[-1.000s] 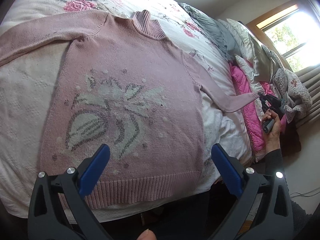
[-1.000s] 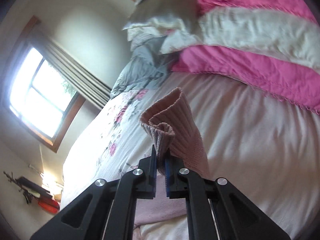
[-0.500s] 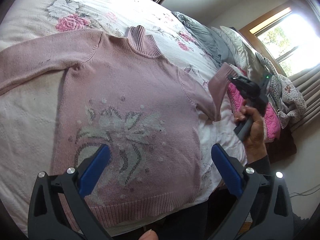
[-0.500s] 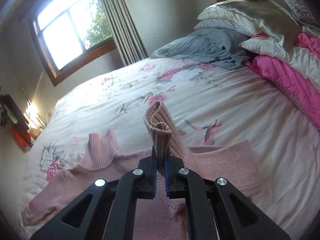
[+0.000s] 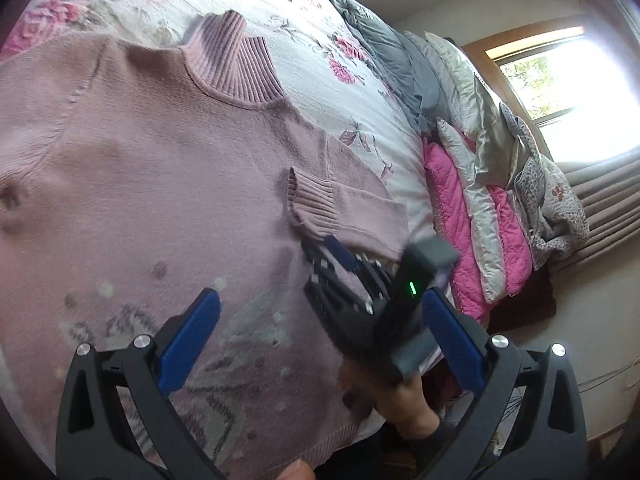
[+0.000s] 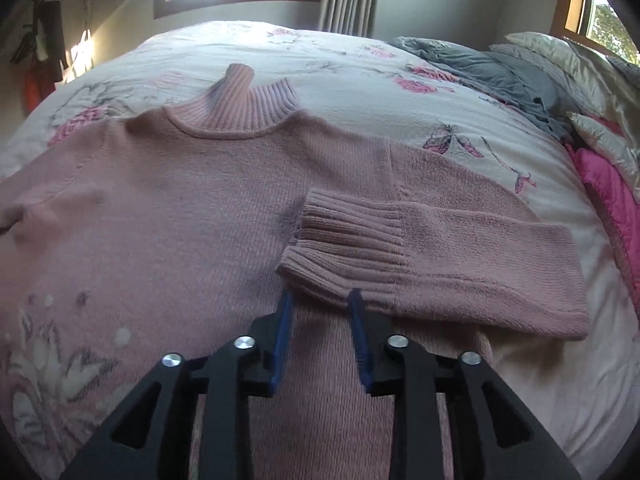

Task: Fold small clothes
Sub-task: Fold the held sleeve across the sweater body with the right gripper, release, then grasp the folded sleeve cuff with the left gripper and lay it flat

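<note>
On the bed: a pink sweater [image 6: 180, 208] lies flat and face up on the floral cover [image 6: 340, 64], its collar [image 6: 244, 108] pointing away from the person.
Done: one sleeve [image 6: 460, 256] is folded across the chest, and its ribbed cuff [image 6: 348, 240] rests on the body of the sweater, near the middle.
Left: the other sleeve runs out of view at the left edge and seems not folded; the body shows its full length down to the hem [image 5: 320, 444], so folding of the sides and of the length is, as a judgement, not yet done.
Progress: an early stage, about one fold of several.
Right gripper [image 6: 320, 316]: the jaws stand apart just at the near edge of the cuff, with nothing between them; the cuff looks released.
Left gripper [image 5: 320, 320]: the jaws are wide apart and empty, hovering above the lower front of the sweater, where the grey and white pattern [image 5: 240, 344] is.
Hand [image 5: 404, 400]: it holds the handle of the right gripper, seen from the left wrist view.
Containers: no box, basket or drawer shows in either view, so nothing is stored anywhere.
Beside: pillows [image 5: 480, 208] and a grey blanket [image 6: 492, 72] lie piled at the far side of the bed, well apart from the sweater.
</note>
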`<state>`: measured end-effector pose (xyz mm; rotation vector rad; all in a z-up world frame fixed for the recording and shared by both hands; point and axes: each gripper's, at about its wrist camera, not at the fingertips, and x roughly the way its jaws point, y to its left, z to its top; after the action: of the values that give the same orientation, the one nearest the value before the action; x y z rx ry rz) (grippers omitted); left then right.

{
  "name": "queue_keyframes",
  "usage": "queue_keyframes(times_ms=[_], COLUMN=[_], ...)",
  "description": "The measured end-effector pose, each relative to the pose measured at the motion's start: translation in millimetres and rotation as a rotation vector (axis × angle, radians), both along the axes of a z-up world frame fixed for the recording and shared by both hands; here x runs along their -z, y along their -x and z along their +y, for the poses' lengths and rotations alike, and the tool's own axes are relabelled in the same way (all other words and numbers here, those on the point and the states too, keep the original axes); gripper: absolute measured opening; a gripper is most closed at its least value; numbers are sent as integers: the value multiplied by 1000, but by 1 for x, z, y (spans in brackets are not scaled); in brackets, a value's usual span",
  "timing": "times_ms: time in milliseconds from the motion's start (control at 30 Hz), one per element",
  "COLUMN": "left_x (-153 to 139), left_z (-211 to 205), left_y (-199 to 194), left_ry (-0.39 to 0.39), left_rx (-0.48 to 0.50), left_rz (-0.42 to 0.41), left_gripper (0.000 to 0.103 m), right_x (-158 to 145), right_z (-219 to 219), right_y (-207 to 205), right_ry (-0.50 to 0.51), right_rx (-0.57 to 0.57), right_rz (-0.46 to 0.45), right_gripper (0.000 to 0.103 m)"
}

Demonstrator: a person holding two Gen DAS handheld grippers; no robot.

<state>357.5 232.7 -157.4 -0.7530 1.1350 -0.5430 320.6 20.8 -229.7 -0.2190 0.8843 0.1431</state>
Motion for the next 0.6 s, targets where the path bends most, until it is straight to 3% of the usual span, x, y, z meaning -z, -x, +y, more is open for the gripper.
queue_keyframes(times_ms=[67,200,333,533,567,600], left_x=[20,62,93,108,109,110], left_z=[-15,-56,-87,-114,-114,-113], left_y=[-31,-81,-115,-137,-139,-140], left_ry=[47,188,83,113,113,100], left_rx=[13,55,67,103,90,78], left_rz=[43,162,254,317,324,333], left_gripper=[100,100,100,98,95,69], right_x=[-8,-19,-20,-23,-24,-25], right_z=[-4,-31,-59,-92,-95,-97], right_y=[29,91,145,186,189,192], right_ry=[9,-109,-216,-337,-349,-360], right_rx=[-27,-18,44,152,159,165], right_rz=[-22,7,50,76,80,77], right_gripper=[51,51,51,52,52,52])
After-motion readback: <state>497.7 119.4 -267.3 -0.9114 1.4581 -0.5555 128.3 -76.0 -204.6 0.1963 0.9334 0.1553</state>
